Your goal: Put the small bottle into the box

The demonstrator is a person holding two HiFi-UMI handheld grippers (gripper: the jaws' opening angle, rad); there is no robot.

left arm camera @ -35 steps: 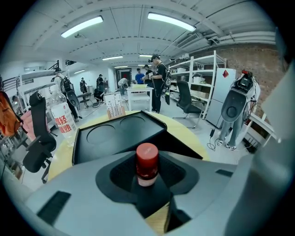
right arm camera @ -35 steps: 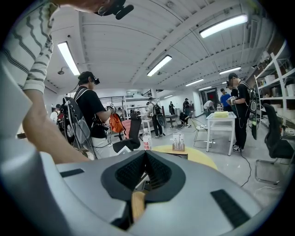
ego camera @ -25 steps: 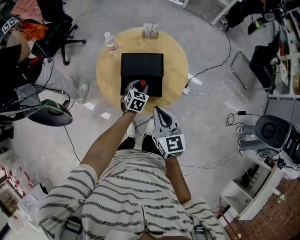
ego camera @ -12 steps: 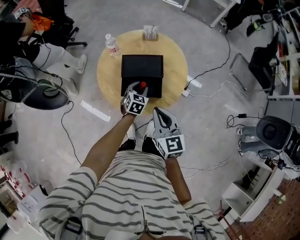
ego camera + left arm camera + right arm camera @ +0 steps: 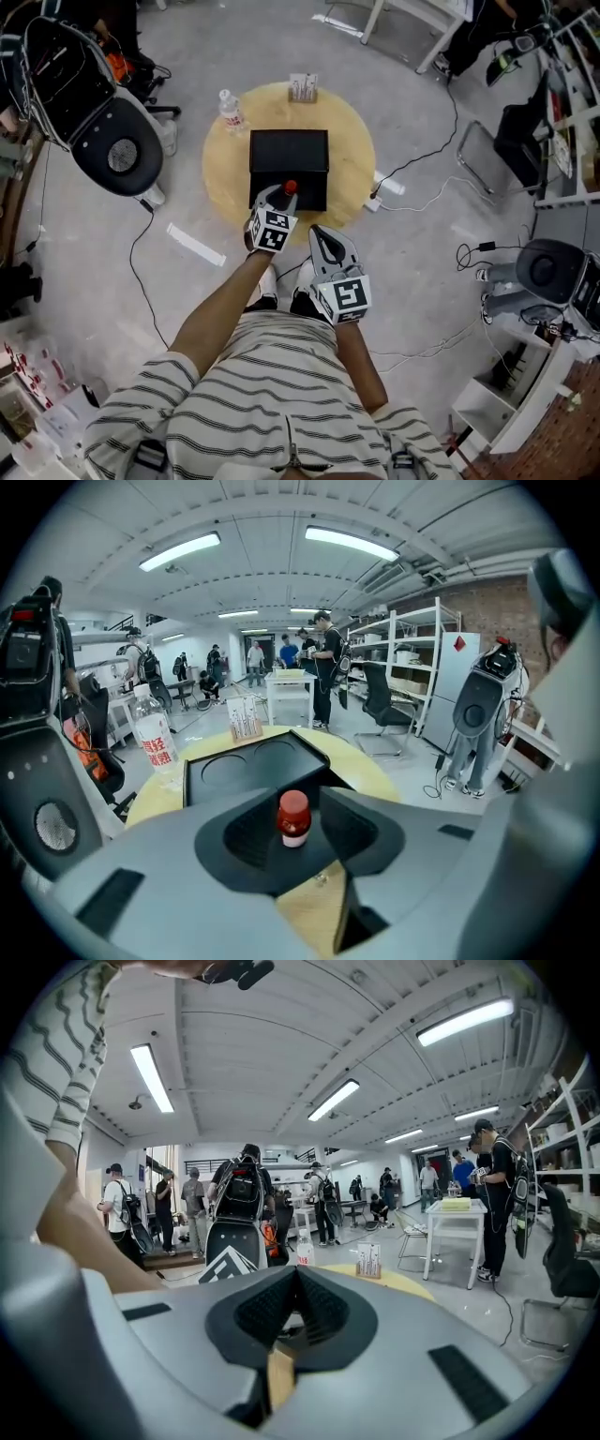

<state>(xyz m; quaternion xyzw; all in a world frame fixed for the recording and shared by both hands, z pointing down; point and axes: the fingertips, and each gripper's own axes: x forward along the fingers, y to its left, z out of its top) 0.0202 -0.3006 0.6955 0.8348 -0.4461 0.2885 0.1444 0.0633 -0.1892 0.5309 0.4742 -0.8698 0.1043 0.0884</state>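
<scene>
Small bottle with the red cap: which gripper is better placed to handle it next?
Left. The small bottle stands between the left gripper's open jaws, at the near end of the black box. The right gripper is shut and sits short of the table.

The bottle point(image 5: 293, 817) is showing a red cap over a white body. The box point(image 5: 289, 150) is looking plain black, and the table point(image 5: 225, 178) under it pale yellow. The left gripper point(image 5: 279, 194) and right gripper point(image 5: 319, 234) are showing grey shells with black pads, their cubes point(image 5: 272, 230) carrying black-and-white square markers. The water bottle point(image 5: 155, 742) is looking clear, with red print on white. The shirt point(image 5: 253, 394) is showing thin dark stripes on white.
</scene>
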